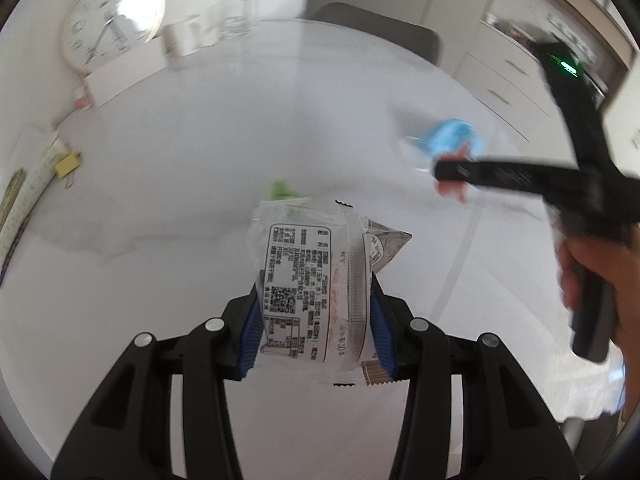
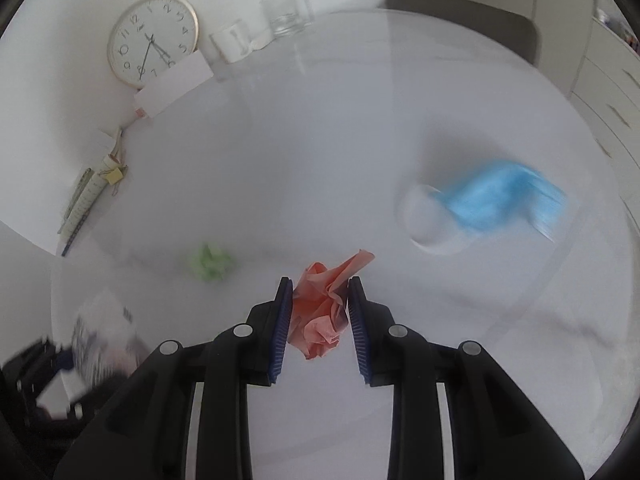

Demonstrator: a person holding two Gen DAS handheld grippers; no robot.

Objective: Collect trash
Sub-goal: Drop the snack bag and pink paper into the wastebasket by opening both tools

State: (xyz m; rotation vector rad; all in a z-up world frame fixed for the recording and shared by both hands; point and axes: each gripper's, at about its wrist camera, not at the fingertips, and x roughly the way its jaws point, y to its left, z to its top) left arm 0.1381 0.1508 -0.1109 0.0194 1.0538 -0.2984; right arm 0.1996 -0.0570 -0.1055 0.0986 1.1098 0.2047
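Only rightward: blurred blue mask (image 2: 500,200).

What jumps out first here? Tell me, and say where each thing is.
The left gripper clamps a printed snack wrapper close to its camera. The right gripper pinches a crumpled pink paper above the white table. Beyond, a blue mask lies to the right, a green paper ball to the left, and a round clock leans at the back wall.

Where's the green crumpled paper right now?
The green paper ball lies on the white table, left of the right gripper holding the pink paper.
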